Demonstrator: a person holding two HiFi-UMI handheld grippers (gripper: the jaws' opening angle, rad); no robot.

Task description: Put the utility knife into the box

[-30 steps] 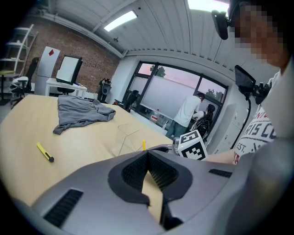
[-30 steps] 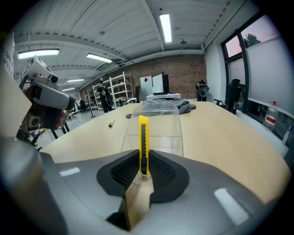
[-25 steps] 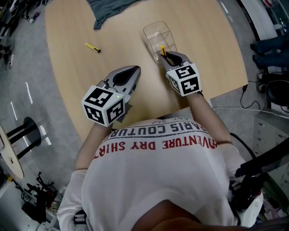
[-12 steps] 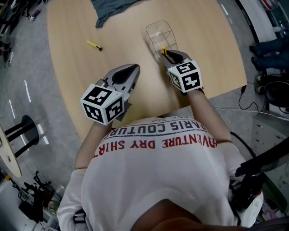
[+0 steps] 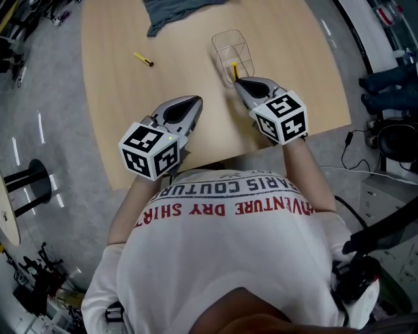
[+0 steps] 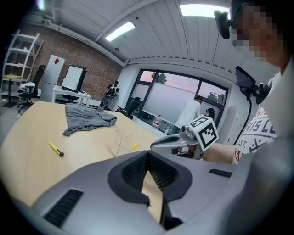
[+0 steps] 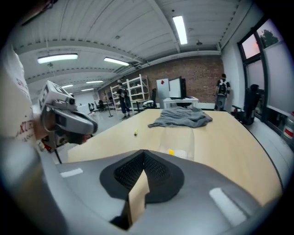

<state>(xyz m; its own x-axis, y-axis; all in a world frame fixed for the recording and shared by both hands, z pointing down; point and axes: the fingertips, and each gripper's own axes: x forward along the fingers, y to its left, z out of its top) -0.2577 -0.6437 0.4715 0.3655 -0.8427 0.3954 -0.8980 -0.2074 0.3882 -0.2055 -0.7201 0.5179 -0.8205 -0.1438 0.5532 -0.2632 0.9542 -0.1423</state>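
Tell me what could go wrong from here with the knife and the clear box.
The right tongs sit right by the near end of the clear box, where the knife rests; a careless move might knock the box over. A second yellow knife lies apart on the table and could be overlooked if it belongs inside too.

A pale wooden table (image 5: 287, 59) with a rounded outline carries three things, well apart from one another. A crumpled grey cloth (image 5: 176, 10) lies at its far edge. A yellow utility knife (image 5: 143, 59) with a dark tip lies flat on the bare wood to the left. A clear box (image 5: 232, 52) stands towards the right.
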